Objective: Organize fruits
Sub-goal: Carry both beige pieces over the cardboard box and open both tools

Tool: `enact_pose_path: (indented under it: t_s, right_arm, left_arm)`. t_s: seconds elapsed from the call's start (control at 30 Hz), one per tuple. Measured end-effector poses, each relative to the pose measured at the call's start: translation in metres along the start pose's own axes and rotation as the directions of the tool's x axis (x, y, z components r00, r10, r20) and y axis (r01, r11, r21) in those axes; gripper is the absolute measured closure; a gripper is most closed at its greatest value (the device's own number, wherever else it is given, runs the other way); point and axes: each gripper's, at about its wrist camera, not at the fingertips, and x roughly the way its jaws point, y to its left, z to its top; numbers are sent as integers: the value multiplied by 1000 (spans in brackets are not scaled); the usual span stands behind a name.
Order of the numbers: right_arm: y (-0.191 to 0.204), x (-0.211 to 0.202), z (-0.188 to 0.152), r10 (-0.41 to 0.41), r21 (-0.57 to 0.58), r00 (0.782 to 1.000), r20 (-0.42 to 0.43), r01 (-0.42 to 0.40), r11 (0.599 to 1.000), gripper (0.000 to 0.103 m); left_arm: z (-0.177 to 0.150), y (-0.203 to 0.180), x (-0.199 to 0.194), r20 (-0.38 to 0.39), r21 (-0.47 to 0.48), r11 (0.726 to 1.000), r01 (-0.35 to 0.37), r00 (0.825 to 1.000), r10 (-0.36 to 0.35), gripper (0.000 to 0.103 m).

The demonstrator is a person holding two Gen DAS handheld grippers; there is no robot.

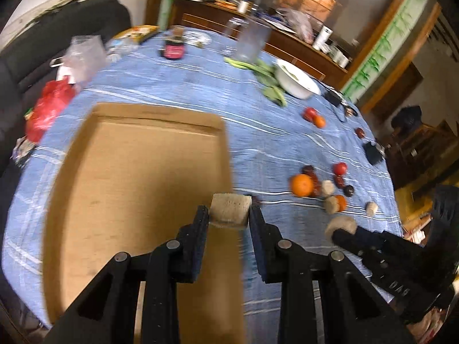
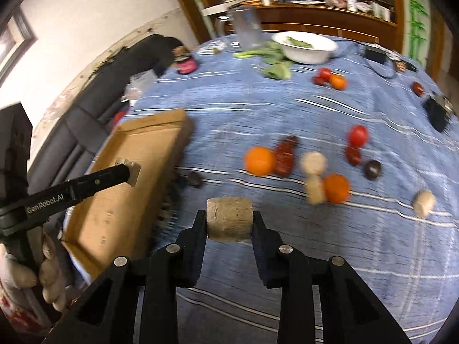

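Note:
My left gripper (image 1: 229,215) is shut on a tan, rough-skinned fruit (image 1: 230,209) and holds it above the right edge of an open cardboard tray (image 1: 137,177). My right gripper (image 2: 229,223) is shut on a similar tan fruit (image 2: 229,219) above the blue striped cloth, right of the tray (image 2: 134,177). The left gripper (image 2: 130,172) also shows in the right wrist view, over the tray. Loose fruit lies on the cloth: an orange (image 2: 259,160), dark red fruits (image 2: 285,154), red ones (image 2: 357,134), tan ones (image 2: 314,162) and a second orange (image 2: 336,187).
A white bowl (image 2: 305,47) with greens stands at the back, next to loose green leaves (image 2: 275,68) and a clear container (image 2: 248,30). A dark jar (image 1: 173,47), plastic bags (image 1: 48,106) and a black sofa (image 1: 17,57) are at the left. Black devices (image 2: 437,111) lie at the right edge.

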Motion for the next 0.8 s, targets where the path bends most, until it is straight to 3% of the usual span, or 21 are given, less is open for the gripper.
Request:
enact_pose_path:
  t_s: [0.13, 0.3, 0.53, 0.8]
  right_arm:
    - [39, 12, 10, 88, -46, 996, -32, -89, 995, 70]
    - [97, 44, 5, 188, -127, 973, -135, -205, 970, 70]
    - [142, 88, -26, 181, -222, 946, -267, -244, 944, 70]
    - [153, 109, -36, 137, -266, 946, -293, -218, 939, 70]
  left_arm:
    - [-10, 39, -14, -22, -30, 998, -54, 998, 53, 75]
    - [-31, 81, -20, -83, -69, 990, -123, 990, 117, 75]
    - [-53, 98, -14, -157, -77, 985, -154, 977, 141, 75]
    - [-56, 101, -10, -174, -88, 984, -153, 975, 136, 74]
